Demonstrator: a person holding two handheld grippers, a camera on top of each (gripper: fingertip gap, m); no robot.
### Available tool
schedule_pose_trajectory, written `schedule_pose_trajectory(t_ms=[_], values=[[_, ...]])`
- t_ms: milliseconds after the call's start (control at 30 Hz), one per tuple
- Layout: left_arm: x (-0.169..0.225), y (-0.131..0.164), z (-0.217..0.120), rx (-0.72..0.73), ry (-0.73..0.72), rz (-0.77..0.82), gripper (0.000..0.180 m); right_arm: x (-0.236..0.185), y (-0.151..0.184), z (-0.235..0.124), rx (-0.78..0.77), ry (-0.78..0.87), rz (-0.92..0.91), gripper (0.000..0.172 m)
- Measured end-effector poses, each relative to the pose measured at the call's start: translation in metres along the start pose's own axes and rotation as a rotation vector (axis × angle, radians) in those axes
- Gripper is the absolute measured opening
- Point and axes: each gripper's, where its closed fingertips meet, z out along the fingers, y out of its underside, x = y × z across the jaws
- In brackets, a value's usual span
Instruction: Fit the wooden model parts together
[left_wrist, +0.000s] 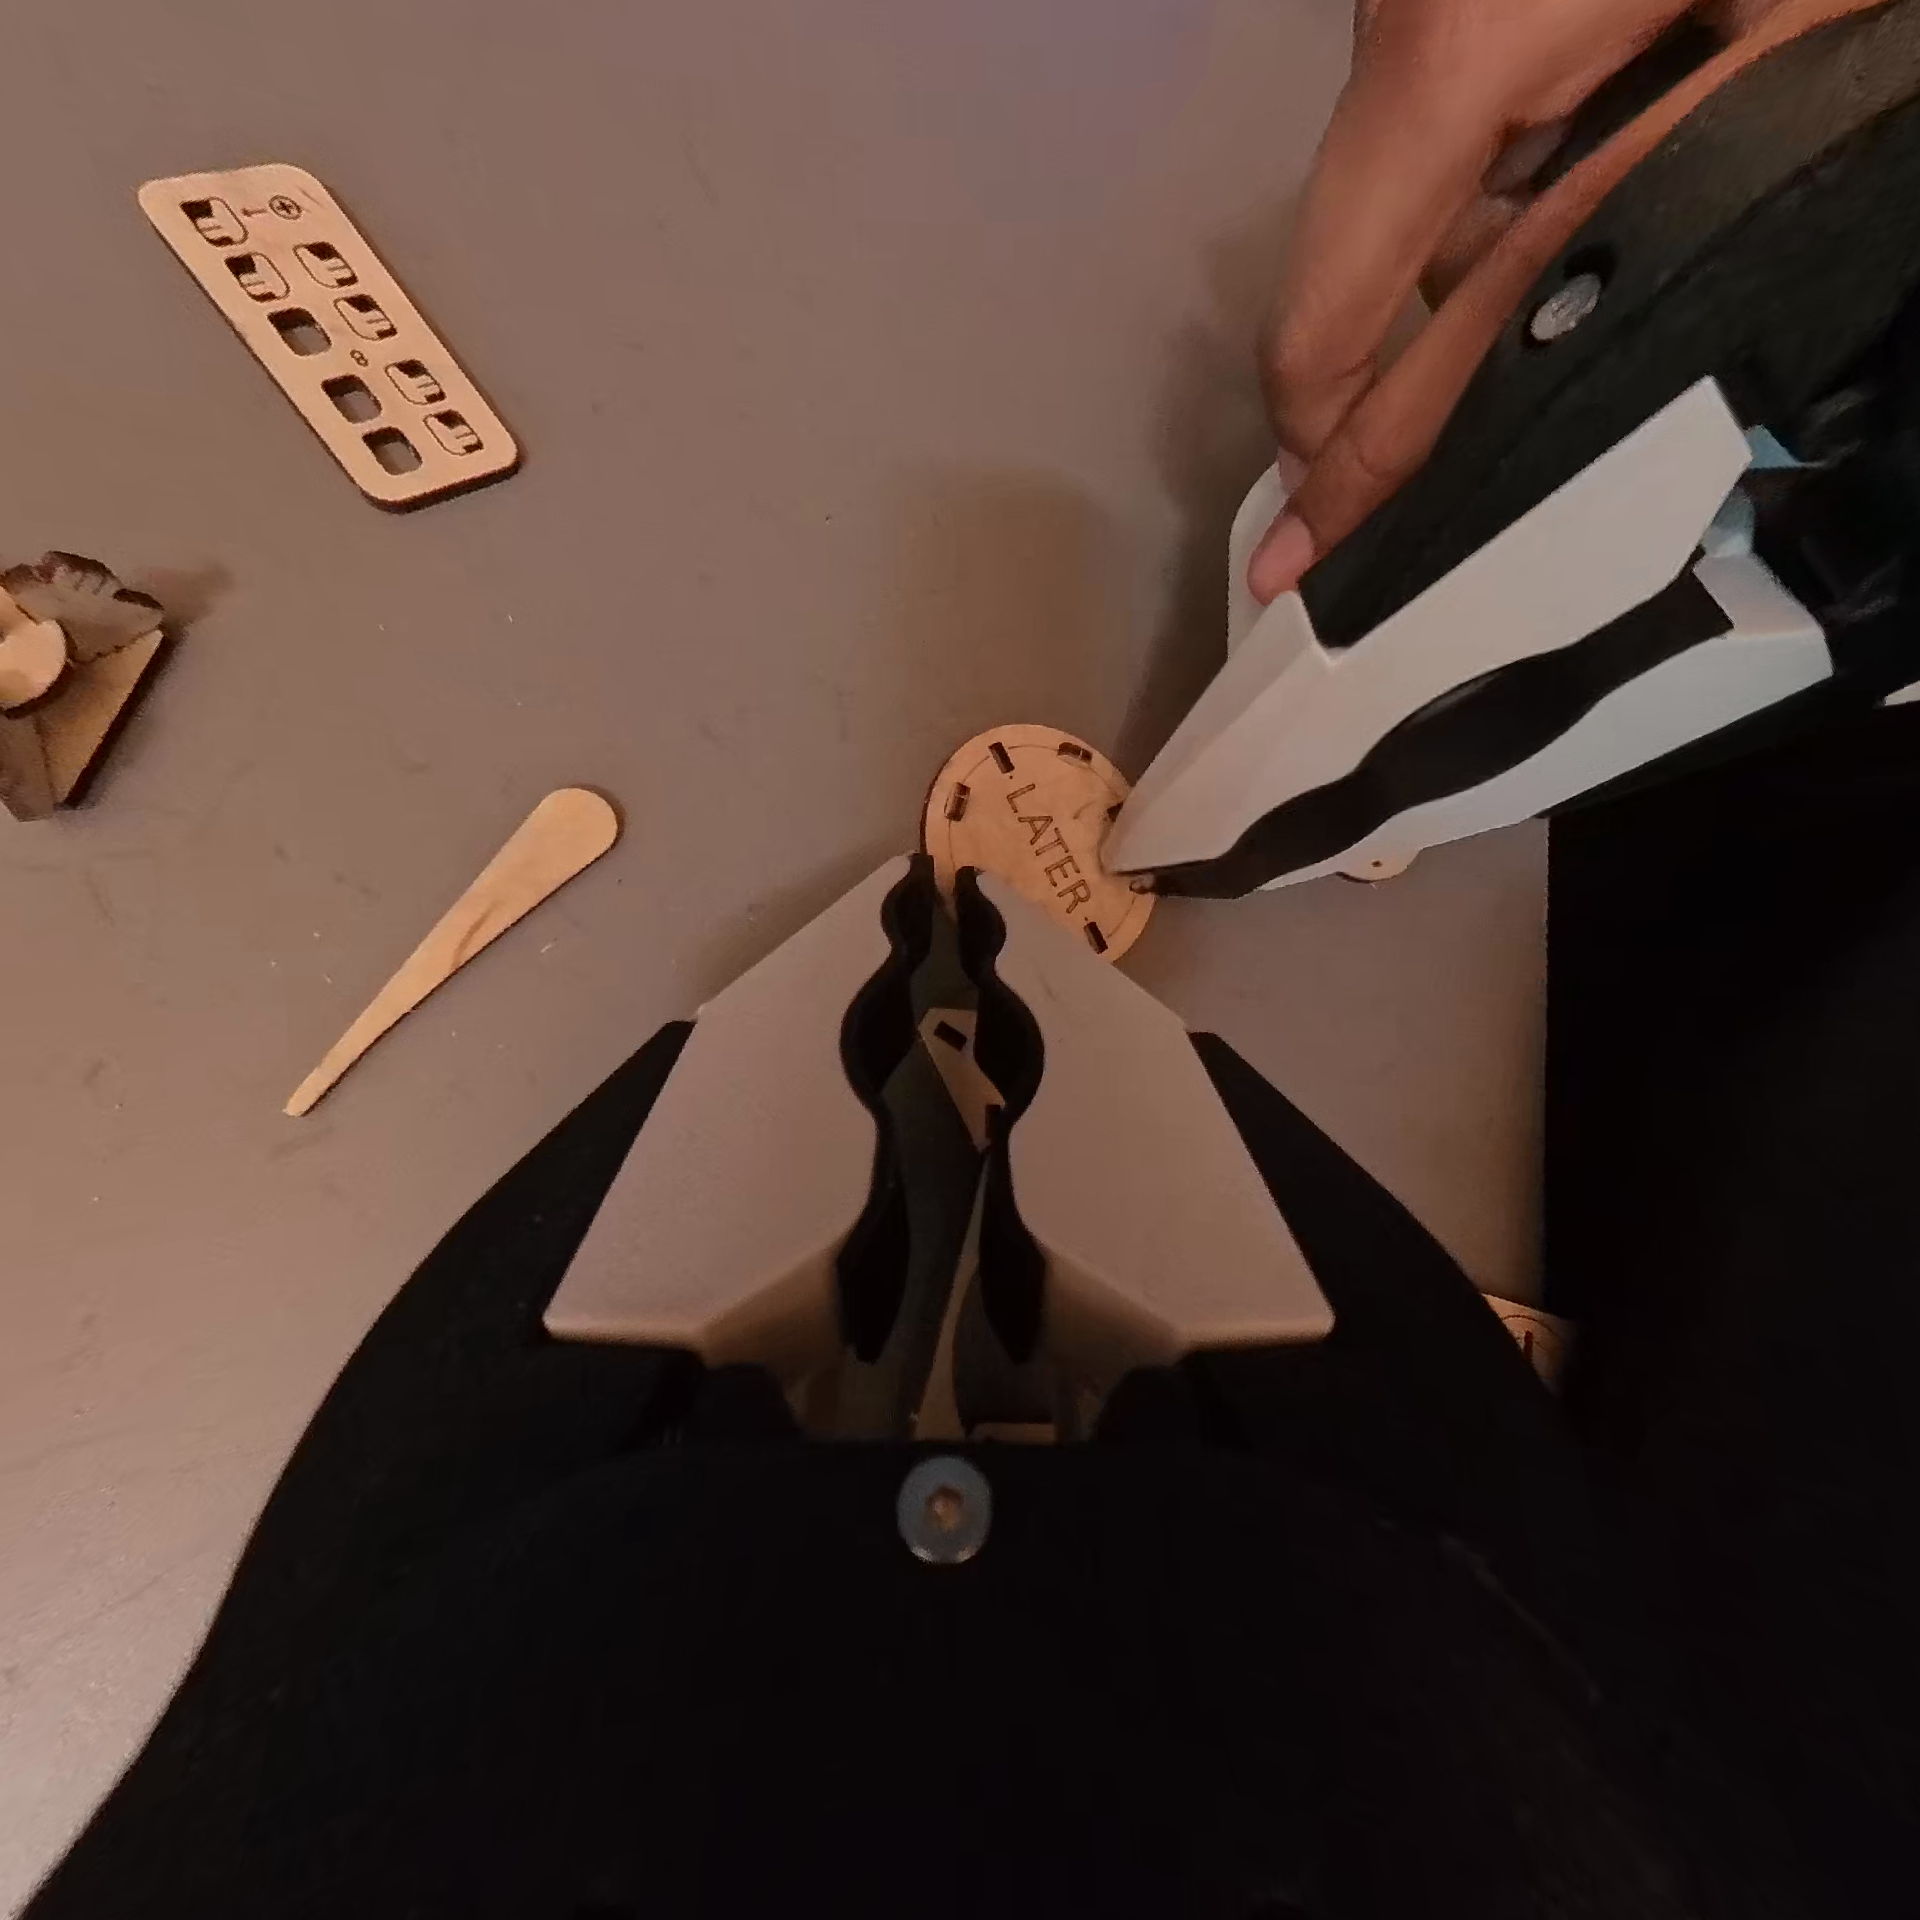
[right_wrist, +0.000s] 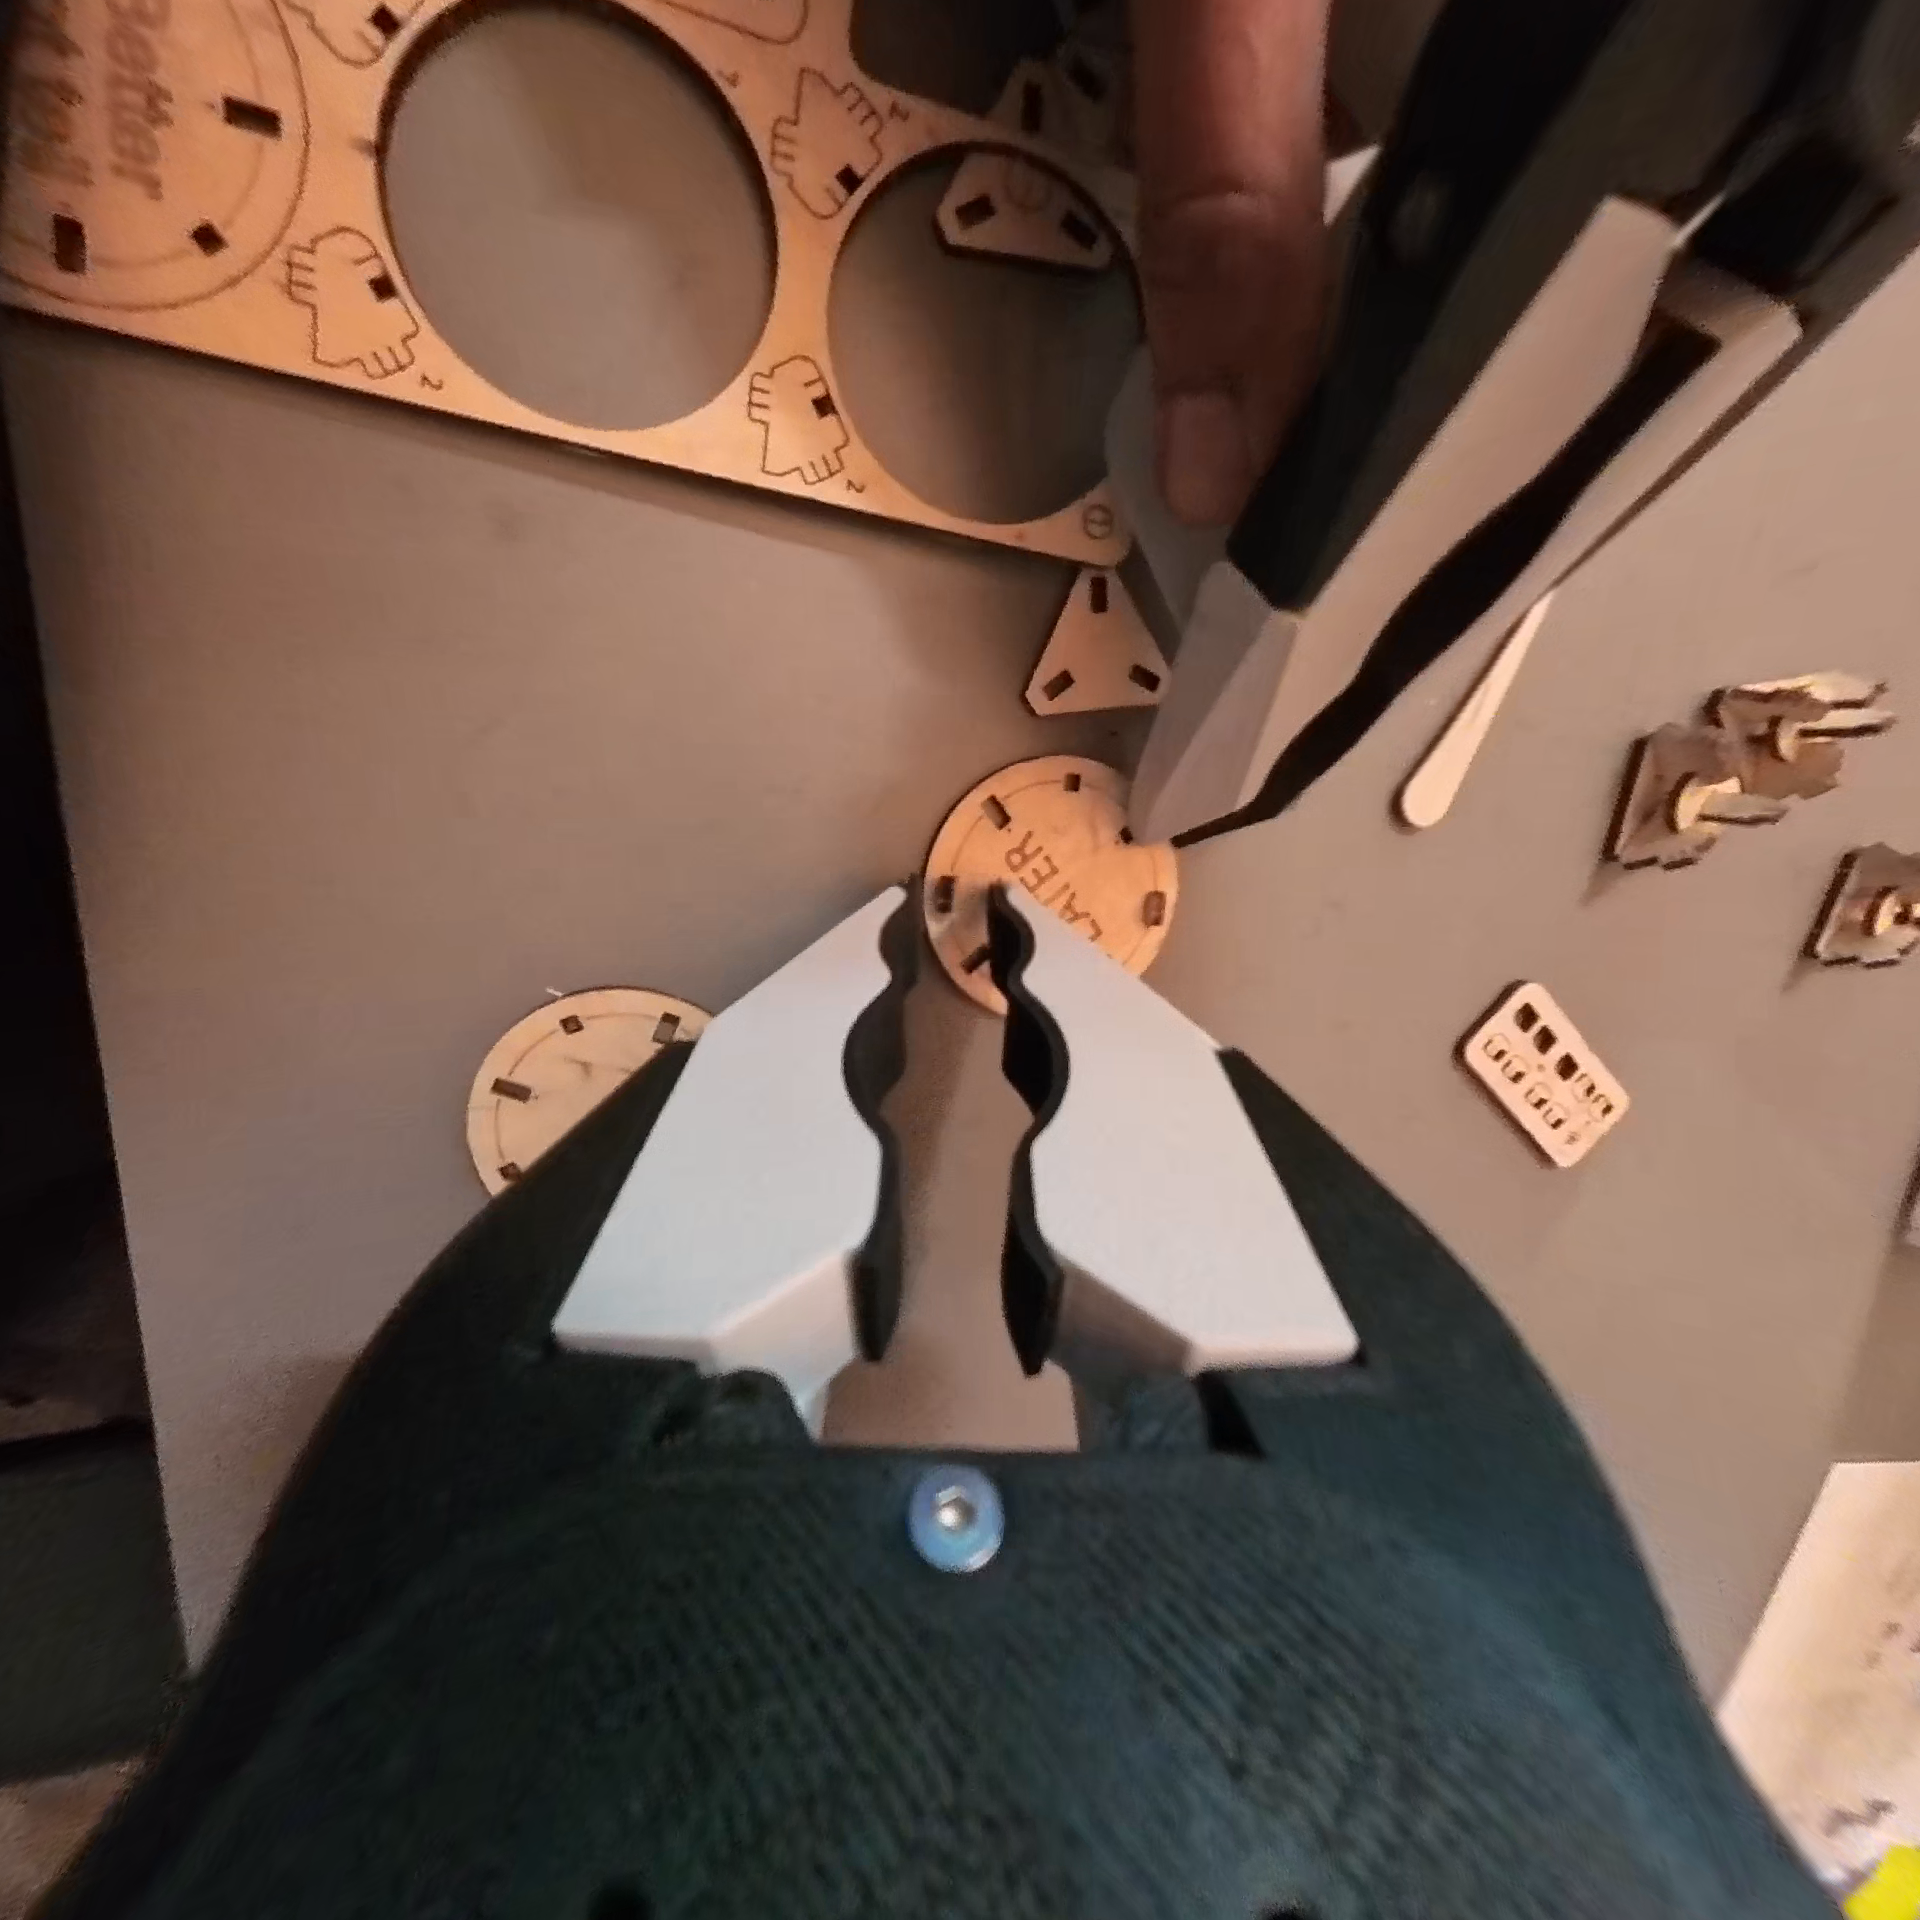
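Observation:
A round wooden disc (left_wrist: 1029, 821) with slots around its rim lies on the grey table (left_wrist: 675, 520). My left gripper (left_wrist: 940, 883) is at the disc's edge, shut on a thin pale wooden piece (left_wrist: 961, 1049) with a slot that shows between its pads. In the right wrist view the left gripper (right_wrist: 1158, 831) touches the disc (right_wrist: 1070, 862) beside a rim slot. My right gripper (right_wrist: 954, 899) is over the opposite side of the disc. Its jaws stand a little apart with nothing pressed between them. It also shows in the left wrist view (left_wrist: 1143, 883), tips at the disc's rim.
A plywood sheet (right_wrist: 312, 312) with round cut-outs lies at the back. Near it are a triangular piece (right_wrist: 1096, 655) and a second disc (right_wrist: 561, 1091). A wooden stick (left_wrist: 468, 935), a slotted card (left_wrist: 327, 332) and assembled wooden bits (right_wrist: 1745, 769) lie to the side. A hand (left_wrist: 1382, 260) holds the right gripper. The grippers are tip to tip, or close to it. Between my left fingertips and the wooden stick (left_wrist: 468, 935) there is roughly 8 cm. My right wrist view (right_wrist: 1484, 696) looks at it from another angle.

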Motion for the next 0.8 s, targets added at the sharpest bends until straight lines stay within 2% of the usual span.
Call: schedule_pose_trajectory(t_ms=[133,267,367,800], values=[[0.0,-0.0001,0.0,0.0,0.003,-0.003,0.004,0.0004,0.0009,-0.0006,0.022,-0.031,0.063,0.011],[0.0,-0.0001,0.0,0.0,0.007,-0.007,0.004,0.0002,-0.0015,-0.0032,0.066,-0.057,0.101,0.001],[0.0,-0.0001,0.0,0.001,0.007,-0.007,0.004,0.0034,-0.0031,-0.0047,0.085,-0.044,0.106,0.001],[-0.0001,0.0,-0.0001,0.001,0.008,-0.008,0.004,-0.0006,-0.0037,-0.0052,0.038,-0.104,0.111,0.001]])
